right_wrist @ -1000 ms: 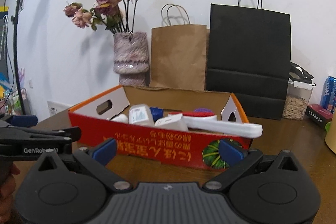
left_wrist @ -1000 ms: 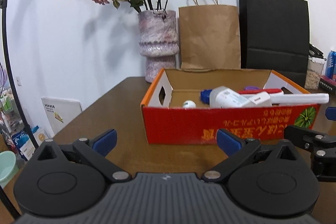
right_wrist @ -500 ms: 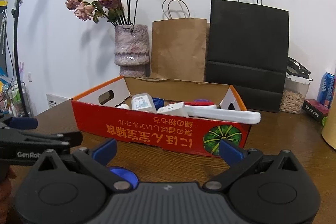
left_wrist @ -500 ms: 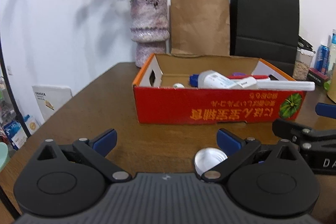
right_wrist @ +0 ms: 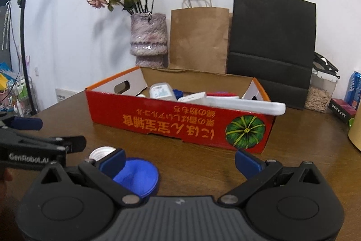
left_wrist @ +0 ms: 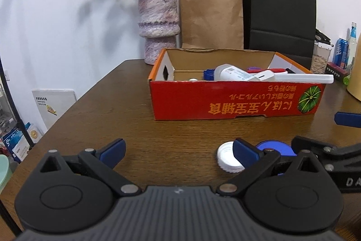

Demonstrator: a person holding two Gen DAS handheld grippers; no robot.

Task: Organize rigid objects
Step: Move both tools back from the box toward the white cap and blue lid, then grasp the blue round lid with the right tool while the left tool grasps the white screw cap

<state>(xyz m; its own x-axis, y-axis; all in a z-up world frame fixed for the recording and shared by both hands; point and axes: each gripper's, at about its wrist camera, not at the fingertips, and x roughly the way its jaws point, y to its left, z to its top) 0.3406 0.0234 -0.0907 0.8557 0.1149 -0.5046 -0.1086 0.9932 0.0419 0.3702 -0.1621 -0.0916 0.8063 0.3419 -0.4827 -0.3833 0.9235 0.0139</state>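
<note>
A red cardboard box (left_wrist: 237, 101) (right_wrist: 180, 121) stands on the brown table and holds a white bottle (left_wrist: 232, 75), a long white piece (left_wrist: 300, 78) and other small items. A white cap (left_wrist: 226, 160) (right_wrist: 101, 151) and a blue round lid (left_wrist: 276, 148) (right_wrist: 137, 175) lie on the table in front of the box. My left gripper (left_wrist: 179, 150) is open and empty, the white cap beside its right finger. My right gripper (right_wrist: 179, 160) is open and empty, the blue lid under its left finger.
A vase of dried roses (left_wrist: 159, 24), a brown paper bag (left_wrist: 211, 17) and a black paper bag (left_wrist: 279, 15) stand behind the box by the wall. A jar of seeds (right_wrist: 321, 94) and cans stand at the right. The table's left edge (left_wrist: 74, 105) drops off.
Both grippers have pulled back from the box and tilted down. The white cap and blue lid have come into view on the table near the fingers.
</note>
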